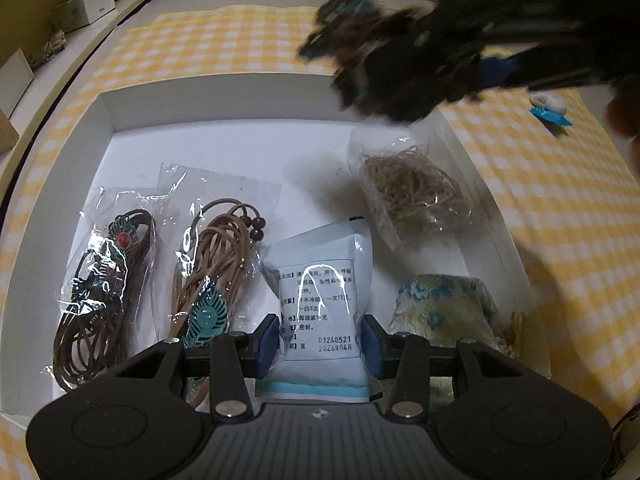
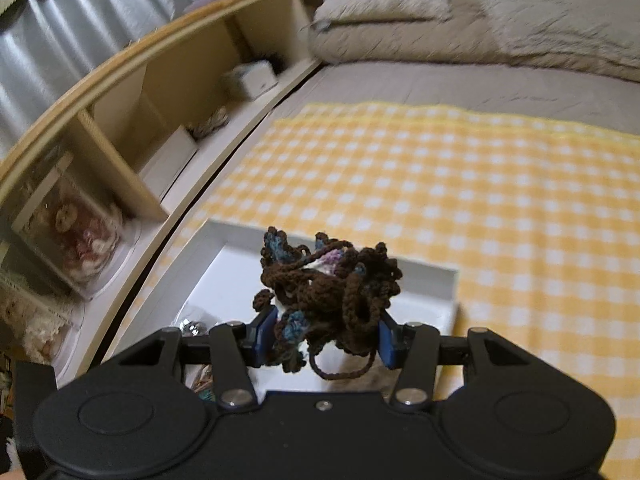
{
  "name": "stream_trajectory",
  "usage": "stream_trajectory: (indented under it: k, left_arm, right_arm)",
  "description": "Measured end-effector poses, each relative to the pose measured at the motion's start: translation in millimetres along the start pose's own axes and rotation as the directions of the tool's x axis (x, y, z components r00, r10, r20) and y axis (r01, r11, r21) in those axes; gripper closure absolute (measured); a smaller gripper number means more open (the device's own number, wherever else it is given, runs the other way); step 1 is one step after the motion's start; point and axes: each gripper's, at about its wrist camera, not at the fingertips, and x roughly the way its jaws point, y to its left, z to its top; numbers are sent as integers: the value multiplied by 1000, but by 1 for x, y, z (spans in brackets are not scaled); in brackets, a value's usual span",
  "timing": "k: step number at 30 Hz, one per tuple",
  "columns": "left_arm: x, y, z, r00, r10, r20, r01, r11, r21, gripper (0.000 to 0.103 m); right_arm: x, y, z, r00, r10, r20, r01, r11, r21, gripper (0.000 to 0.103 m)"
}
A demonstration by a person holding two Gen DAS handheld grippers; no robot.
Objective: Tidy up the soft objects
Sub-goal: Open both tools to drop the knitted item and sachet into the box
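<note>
A white shallow box [image 1: 108, 108] lies on a yellow checked cloth on a bed. In it lie two bagged cord necklaces [image 1: 104, 280], a bag of rubber bands [image 1: 412, 188], a floral fabric pouch [image 1: 444, 308] and a white medicine sachet [image 1: 320, 300]. My left gripper [image 1: 323, 338] has its blue pads on either side of the sachet. My right gripper [image 2: 324, 336] is shut on a brown crocheted bundle [image 2: 328, 284] and holds it above the box's far right corner; it appears blurred in the left wrist view [image 1: 400, 56].
A small blue and white object [image 1: 550, 110] lies on the cloth right of the box. A wooden shelf unit [image 2: 140, 100] with boxes and a doll runs along the left of the bed. Pillows [image 2: 440, 20] lie at the far end.
</note>
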Motion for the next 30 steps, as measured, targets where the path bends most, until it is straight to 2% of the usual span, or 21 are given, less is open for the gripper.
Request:
stream_trajectory:
  k: [7, 9, 11, 14, 18, 30]
  left_arm:
    - [4, 1, 2, 1000, -30, -3, 30, 1000, -1, 37]
    - [5, 2, 3, 1000, -29, -4, 29, 1000, -5, 31]
    - [6, 5, 4, 999, -36, -8, 36, 999, -17, 29]
    - [6, 6, 5, 999, -46, -6, 46, 999, -21, 26]
    - [3, 7, 6, 998, -59, 0, 59, 998, -33, 22]
    - [-16, -7, 4, 998, -65, 24, 66, 997, -28, 18]
  right_arm:
    - [38, 12, -5, 997, 29, -68, -30, 1000, -6, 50]
    - [44, 12, -6, 996, 46, -70, -46, 999, -1, 46]
    - [50, 10, -6, 995, 63, -72, -62, 998, 6, 43]
    - [53, 9, -6, 997, 31, -75, -30, 1000, 8, 25]
    - [51, 6, -6, 996, 21, -86, -22, 1000, -11, 23]
    - [25, 4, -10, 996, 17, -83, -21, 999, -49, 22]
